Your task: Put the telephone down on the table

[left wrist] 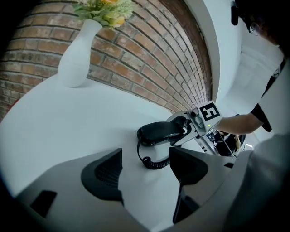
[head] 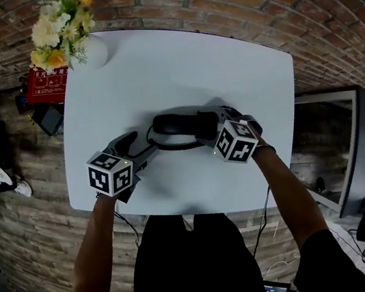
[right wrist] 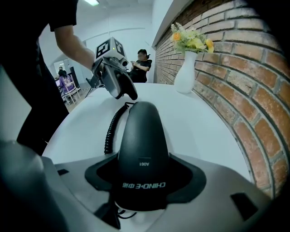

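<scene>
Here, right tongs grip the phone across its width; left tongs gape empty. Risk: cord tugs, phone skids on table at release.

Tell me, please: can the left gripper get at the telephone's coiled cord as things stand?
Probably yes. The left gripper is open and empty, and the coiled cord lies on bare table just ahead of it.

I'm looking at the telephone handset showing matt black plastic, table looking smooth white, brick wall looking rough, vase coming across smooth.
</scene>
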The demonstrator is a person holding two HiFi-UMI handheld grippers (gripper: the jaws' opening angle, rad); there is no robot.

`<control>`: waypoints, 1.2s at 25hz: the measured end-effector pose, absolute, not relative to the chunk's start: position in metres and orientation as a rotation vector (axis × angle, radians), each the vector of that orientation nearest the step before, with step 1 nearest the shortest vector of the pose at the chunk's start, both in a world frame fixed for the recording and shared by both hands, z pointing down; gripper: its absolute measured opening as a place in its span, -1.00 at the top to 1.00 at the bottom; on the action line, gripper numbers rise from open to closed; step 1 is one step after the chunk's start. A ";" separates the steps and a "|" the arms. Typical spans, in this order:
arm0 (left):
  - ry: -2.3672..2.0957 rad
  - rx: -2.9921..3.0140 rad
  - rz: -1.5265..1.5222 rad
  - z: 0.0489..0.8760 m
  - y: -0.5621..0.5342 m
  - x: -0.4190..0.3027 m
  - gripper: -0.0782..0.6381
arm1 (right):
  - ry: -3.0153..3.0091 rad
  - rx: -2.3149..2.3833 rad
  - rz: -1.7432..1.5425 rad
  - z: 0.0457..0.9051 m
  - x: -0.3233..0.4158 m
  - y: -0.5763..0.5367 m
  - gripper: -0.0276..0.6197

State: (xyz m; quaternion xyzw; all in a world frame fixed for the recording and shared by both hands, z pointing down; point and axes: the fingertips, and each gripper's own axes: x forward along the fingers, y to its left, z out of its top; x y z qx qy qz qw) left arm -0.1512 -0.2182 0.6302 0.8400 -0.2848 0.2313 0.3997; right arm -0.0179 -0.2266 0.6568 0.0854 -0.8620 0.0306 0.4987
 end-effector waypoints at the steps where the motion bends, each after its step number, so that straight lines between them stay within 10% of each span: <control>1: -0.725 2.123 0.582 0.630 -0.217 -0.151 -0.15 | -2.085 0.206 0.075 0.657 -0.018 -0.227 0.00; 24: -0.807 2.124 0.559 0.610 -0.200 -0.147 -0.11 | -2.111 0.248 -0.006 0.629 -0.005 -0.225 -0.01; 30: -0.908 2.156 0.547 0.581 -0.190 -0.139 0.24 | -2.235 0.413 0.057 0.577 0.008 -0.217 0.00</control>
